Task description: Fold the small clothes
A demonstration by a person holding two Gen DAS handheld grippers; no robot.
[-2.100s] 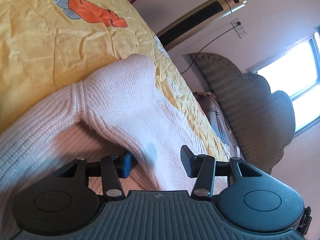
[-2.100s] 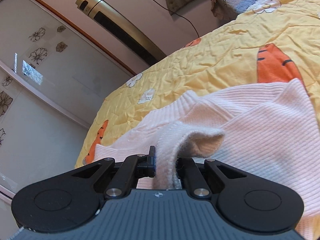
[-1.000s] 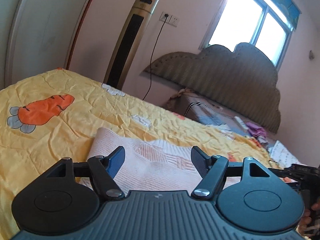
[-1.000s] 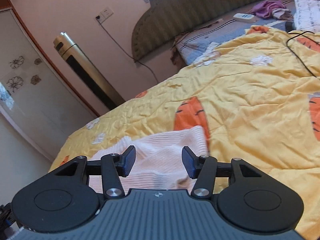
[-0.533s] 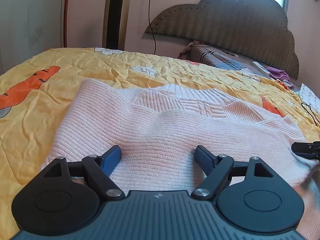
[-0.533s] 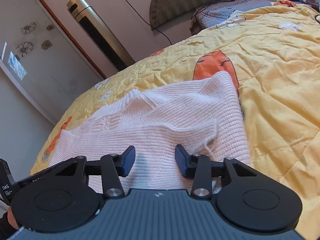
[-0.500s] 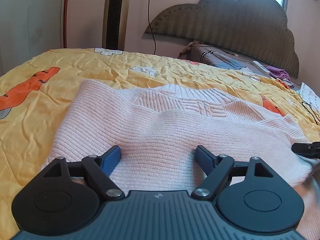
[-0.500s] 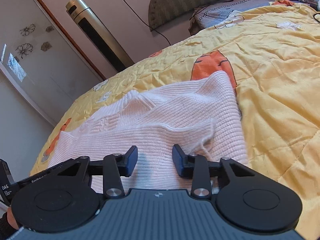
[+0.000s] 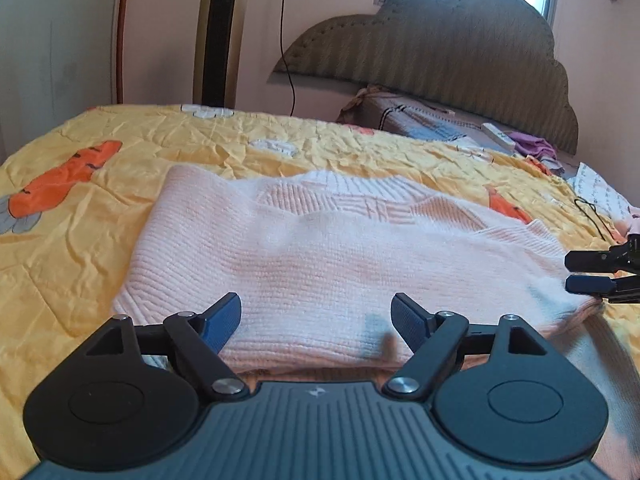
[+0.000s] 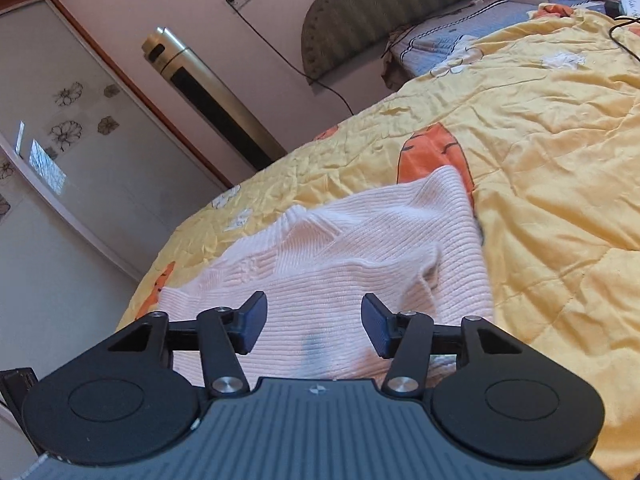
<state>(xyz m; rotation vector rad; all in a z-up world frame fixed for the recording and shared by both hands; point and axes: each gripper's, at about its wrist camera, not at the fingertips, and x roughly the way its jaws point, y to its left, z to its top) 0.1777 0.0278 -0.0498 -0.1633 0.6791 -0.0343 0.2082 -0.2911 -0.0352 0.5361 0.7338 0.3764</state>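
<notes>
A pale pink ribbed knit sweater (image 9: 320,256) lies folded across a yellow carrot-print quilt (image 9: 80,200). My left gripper (image 9: 316,320) is open and empty, just above the sweater's near edge. The right gripper's fingers (image 9: 592,276) show at the right edge of the left wrist view, beside the sweater's right end. In the right wrist view the sweater (image 10: 340,264) lies ahead, and my right gripper (image 10: 314,320) is open and empty over its near edge.
A tower fan (image 9: 216,36) stands by the wall beyond the bed. A padded headboard (image 9: 440,40) is at the back right, with a pillow, a remote (image 9: 498,136) and purple cloth (image 9: 532,146) below it. A black cable (image 9: 592,216) lies on the quilt at right.
Both grippers let go of the sweater, lifted away, then came back low over its near edge. In the last half second the right gripper opened wider; the left stayed open.
</notes>
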